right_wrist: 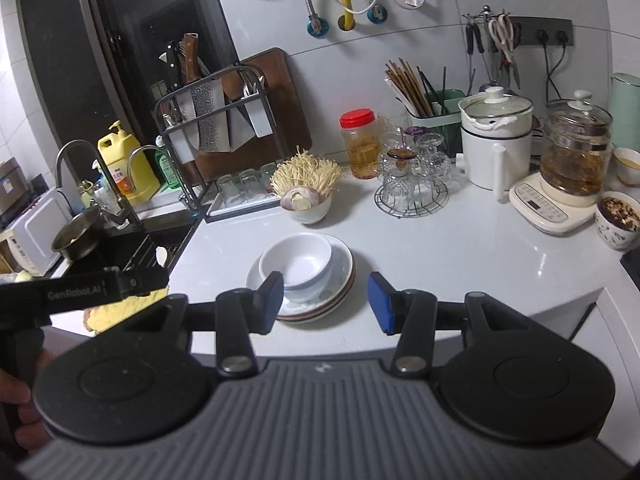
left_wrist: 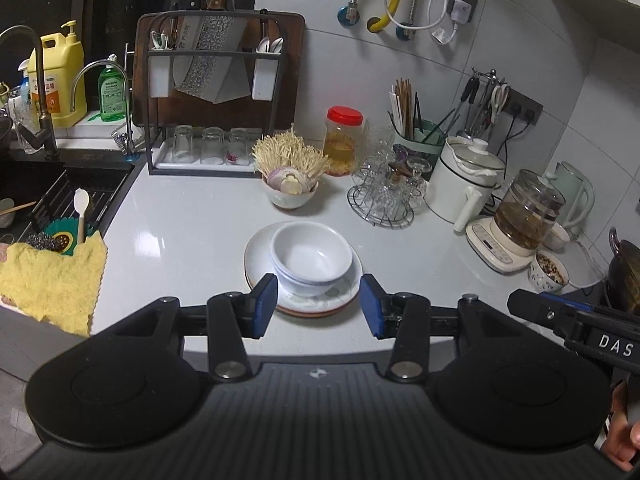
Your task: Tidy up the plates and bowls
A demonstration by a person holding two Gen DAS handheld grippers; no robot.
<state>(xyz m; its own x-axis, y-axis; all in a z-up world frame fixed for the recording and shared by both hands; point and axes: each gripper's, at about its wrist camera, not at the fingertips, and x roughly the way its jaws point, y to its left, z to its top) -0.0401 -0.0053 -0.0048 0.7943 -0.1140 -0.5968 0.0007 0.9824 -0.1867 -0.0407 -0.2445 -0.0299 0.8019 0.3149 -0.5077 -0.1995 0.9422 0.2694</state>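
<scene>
Well, we held the left gripper (left_wrist: 318,306) and right gripper (right_wrist: 326,303) apart and empty, short of the white bowls (left_wrist: 310,258) stacked on the plates (left_wrist: 260,256).

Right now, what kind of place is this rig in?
A home kitchen, most likely: a sink with faucet at the left, a knife rack against the tiled wall, and stacked bowls on plates on the counter.
</scene>
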